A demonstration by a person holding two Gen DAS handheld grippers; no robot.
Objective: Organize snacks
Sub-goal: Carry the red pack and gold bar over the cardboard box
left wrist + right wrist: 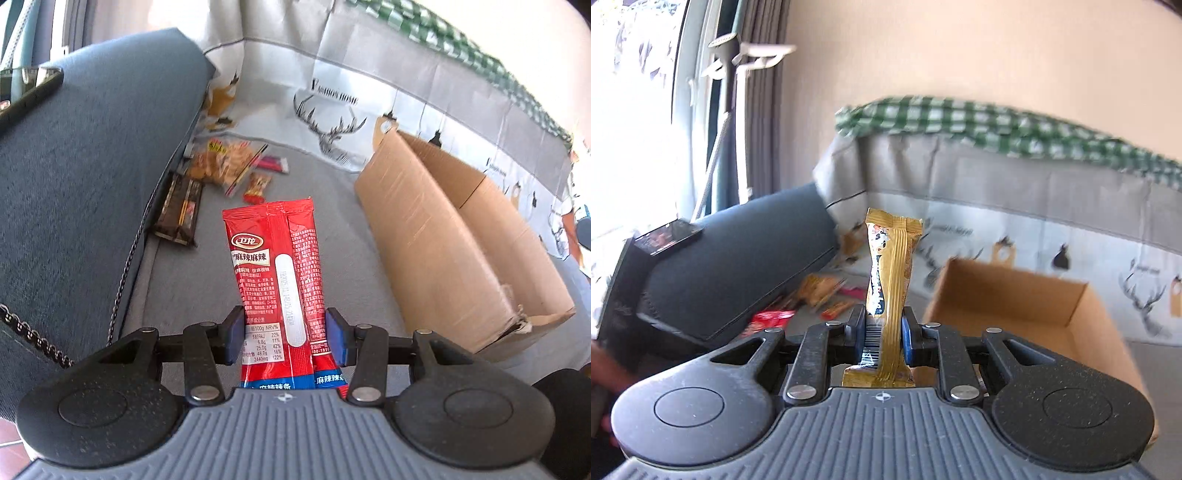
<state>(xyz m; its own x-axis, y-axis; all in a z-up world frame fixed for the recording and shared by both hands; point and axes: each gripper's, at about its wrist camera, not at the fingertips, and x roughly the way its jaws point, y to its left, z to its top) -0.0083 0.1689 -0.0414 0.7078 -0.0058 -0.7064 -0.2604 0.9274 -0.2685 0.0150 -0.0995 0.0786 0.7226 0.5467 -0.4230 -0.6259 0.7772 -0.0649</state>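
Note:
My left gripper (284, 334) is shut on a red snack packet (275, 266) that stands upright between its blue pads, above the grey sofa seat (314, 184). My right gripper (882, 332) is shut on a gold-wrapped snack bar (890, 266), held upright in the air. An open cardboard box (443, 236) lies on the seat to the right of the red packet; in the right wrist view the cardboard box (1015, 295) sits just beyond and right of the gold bar. Several loose snacks (221, 162) lie at the seat's back left corner.
A dark blue sofa arm (92, 166) rises on the left, with a phone (29, 88) on top. A dark chocolate-style pack (179, 210) lies against it. The backrest has a deer-print cover (332, 122) and green checked cloth (960, 122). A hand (605, 369) shows at the left edge.

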